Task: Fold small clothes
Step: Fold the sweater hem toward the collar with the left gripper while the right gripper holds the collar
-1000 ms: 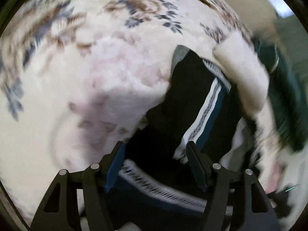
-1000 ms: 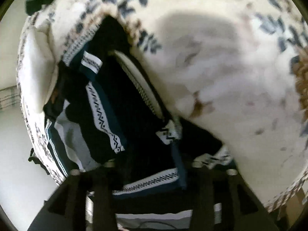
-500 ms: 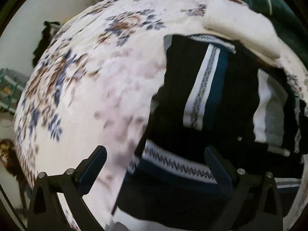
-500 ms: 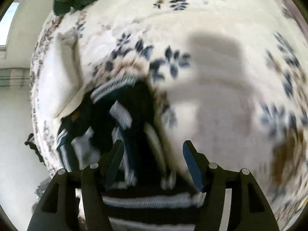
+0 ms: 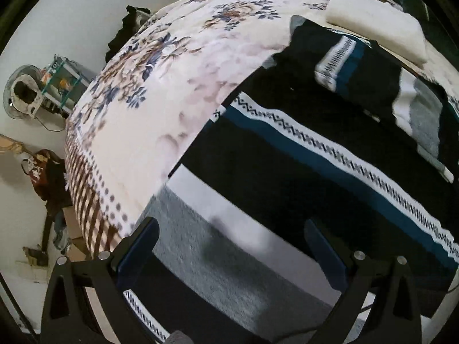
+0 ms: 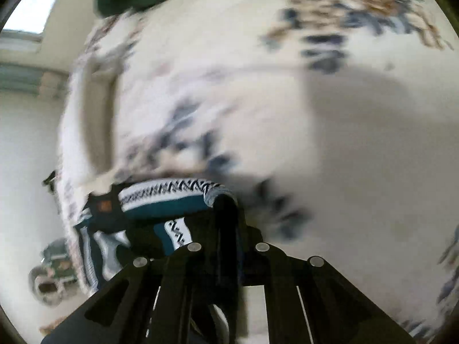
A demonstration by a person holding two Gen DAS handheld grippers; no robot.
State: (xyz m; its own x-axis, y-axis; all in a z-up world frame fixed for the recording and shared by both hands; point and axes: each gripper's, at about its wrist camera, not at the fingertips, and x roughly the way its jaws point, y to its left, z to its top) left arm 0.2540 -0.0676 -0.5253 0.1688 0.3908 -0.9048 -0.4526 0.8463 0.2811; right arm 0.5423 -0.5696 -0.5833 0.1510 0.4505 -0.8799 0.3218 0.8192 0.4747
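A black knitted sweater (image 5: 287, 172) with teal, white and grey bands and zigzag trim lies spread on the floral blanket (image 5: 172, 86). My left gripper (image 5: 229, 226) hovers over its grey and white band, open wide, pads clear of the cloth. In the blurred right wrist view, my right gripper (image 6: 228, 203) has its jaws closing tight, fingers together on a dark fold at the edge of the sweater (image 6: 166, 203), which trails off to the left over the blanket (image 6: 315, 143).
A folded white cloth (image 5: 375, 33) and dark green clothing (image 5: 410, 0) lie at the far side of the bed. Beyond the bed's left edge stand a fan (image 5: 23, 91), a green shelf (image 5: 61, 77) and a dark bag (image 5: 46, 172).
My left gripper let go, opened wide and drew back over the sweater's lower bands. My right gripper swung toward the sweater's edge and shut on a fold there.
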